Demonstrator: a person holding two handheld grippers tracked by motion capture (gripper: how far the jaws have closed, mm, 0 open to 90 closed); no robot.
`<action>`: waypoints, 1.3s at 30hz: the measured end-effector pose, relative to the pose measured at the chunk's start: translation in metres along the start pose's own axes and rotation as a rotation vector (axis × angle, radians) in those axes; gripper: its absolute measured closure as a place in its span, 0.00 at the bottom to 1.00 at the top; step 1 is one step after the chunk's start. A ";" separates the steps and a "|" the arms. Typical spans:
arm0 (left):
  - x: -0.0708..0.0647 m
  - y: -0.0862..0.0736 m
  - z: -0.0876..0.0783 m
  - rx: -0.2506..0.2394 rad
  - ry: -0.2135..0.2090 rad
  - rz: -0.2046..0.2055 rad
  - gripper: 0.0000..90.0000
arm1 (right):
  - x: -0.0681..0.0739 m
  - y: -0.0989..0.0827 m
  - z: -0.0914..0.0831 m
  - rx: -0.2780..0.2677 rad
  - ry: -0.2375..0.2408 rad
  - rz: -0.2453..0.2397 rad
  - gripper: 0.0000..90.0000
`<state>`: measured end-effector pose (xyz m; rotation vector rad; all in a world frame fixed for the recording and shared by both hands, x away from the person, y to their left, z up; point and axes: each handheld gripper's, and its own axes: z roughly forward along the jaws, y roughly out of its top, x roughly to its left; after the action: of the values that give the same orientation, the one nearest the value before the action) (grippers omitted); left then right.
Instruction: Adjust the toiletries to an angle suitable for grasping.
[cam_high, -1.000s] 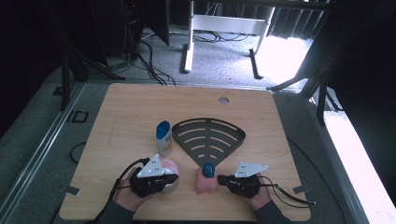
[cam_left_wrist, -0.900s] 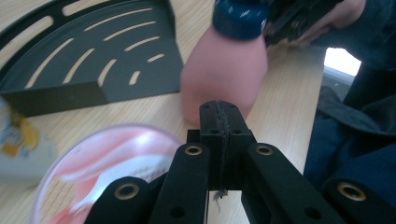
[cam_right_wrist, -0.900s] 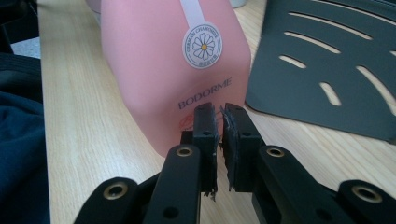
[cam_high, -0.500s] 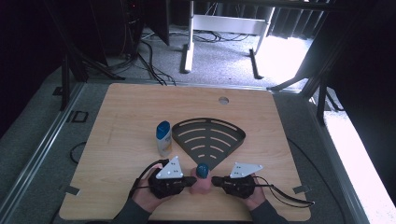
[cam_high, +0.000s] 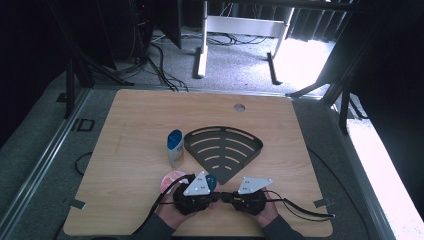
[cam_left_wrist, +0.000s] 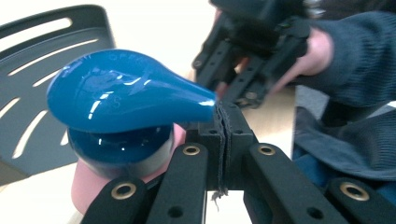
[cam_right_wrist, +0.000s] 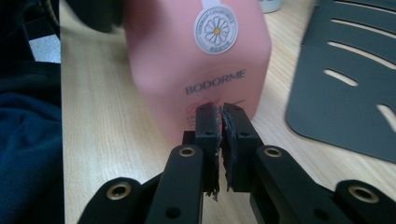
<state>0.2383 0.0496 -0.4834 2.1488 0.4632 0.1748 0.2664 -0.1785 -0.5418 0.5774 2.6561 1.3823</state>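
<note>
Wood table (cam_high: 130, 125), 6 o'clock edge: left gripper (cam_high: 212, 186) slid right to pink bottle's (cam_right_wrist: 201, 70) blue pump cap (cam_left_wrist: 121, 93).
Both grippers clenched empty, right gripper (cam_high: 226, 196) bracing the bottle; likely pressing next.

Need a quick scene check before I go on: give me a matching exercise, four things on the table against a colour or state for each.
1. pump bottle
2. pump head
3. corner rack
4. left gripper

A. jaws shut, nothing between them
B. glossy blue
C. black, slotted, lying flat
D. pink, with a daisy label

Pairs: 1-D, 2-B, 3-C, 4-A
</note>
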 end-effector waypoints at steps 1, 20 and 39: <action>0.001 -0.001 0.000 -0.008 -0.004 -0.006 0.99 | 0.001 0.000 0.001 0.003 0.003 -0.002 0.94; 0.018 0.002 0.008 -0.020 0.110 -0.022 1.00 | -0.005 0.000 -0.010 -0.009 -0.017 0.004 0.90; 0.034 0.005 0.003 -0.046 0.173 -0.069 0.95 | -0.005 0.000 -0.011 0.001 -0.019 0.001 0.89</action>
<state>0.2719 0.0585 -0.4825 2.0782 0.6264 0.3305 0.2686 -0.1891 -0.5359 0.5892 2.6420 1.3686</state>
